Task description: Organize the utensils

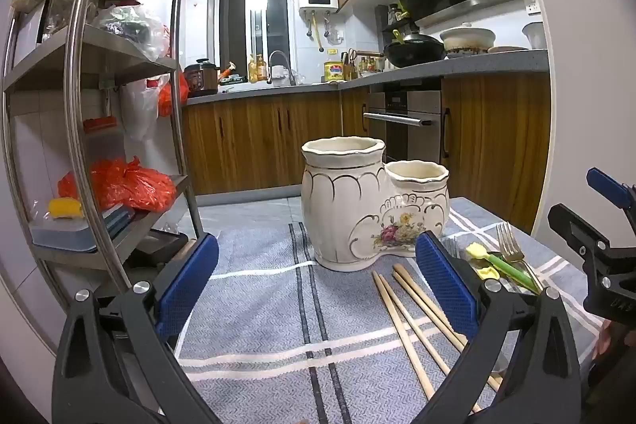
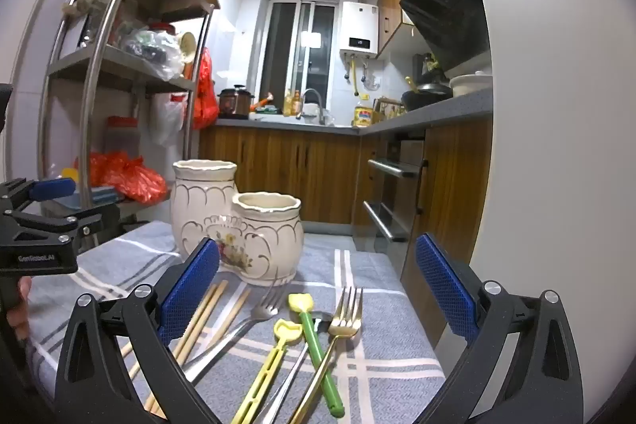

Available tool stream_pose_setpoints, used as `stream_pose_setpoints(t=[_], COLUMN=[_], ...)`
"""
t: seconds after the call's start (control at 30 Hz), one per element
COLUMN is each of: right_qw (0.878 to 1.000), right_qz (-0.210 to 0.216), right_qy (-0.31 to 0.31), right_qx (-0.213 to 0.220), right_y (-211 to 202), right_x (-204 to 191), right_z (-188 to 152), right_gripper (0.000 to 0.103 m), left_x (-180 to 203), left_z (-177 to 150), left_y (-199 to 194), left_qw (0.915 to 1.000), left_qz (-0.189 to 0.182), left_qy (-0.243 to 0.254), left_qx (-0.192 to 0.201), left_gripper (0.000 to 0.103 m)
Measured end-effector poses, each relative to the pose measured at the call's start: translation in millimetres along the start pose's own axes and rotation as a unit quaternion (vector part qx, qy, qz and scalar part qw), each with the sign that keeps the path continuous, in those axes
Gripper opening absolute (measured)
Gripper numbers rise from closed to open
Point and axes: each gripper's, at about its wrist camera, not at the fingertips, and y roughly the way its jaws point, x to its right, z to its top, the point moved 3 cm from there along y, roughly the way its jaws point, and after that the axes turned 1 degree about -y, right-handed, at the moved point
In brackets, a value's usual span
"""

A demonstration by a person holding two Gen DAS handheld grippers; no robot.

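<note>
Left hand-held gripper [image 1: 318, 285] gapes wide, empty, over the chopsticks [image 1: 413, 316] on the counter [image 1: 258, 304]; ceramic holder [image 1: 357, 205] stands behind. Right hand-held gripper [image 2: 318, 285], equally wide and empty, hovers above forks [image 2: 342, 320] and spatulas [image 2: 314, 340].

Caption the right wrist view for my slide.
Open right tongs hover over forks, chopsticks and plastic picks before an empty ceramic holder.

Both wrist views low over the worktop [image 1: 258, 304], facing the kitchen window. Left view close to the ceramic holder [image 1: 357, 209], frame centre; right view sharing it [image 2: 238, 225] left of centre, plus chopsticks [image 2: 202, 316].
</note>
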Motion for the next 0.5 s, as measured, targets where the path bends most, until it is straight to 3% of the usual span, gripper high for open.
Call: stream_pose_setpoints(t=[0.5], right_qw=[1.0], right_qz=[0.0], right_qy=[-0.001], right_qx=[-0.001], right_y=[0.0], right_x=[0.1], right_z=[0.1], right_gripper=[0.098], left_x=[-4.0], left_z=[5.0], left_y=[-2.5], left_qw=[1.0], left_qz=[0.0], left_qy=[0.0], left_qx=[-0.001], left_gripper=[0.098])
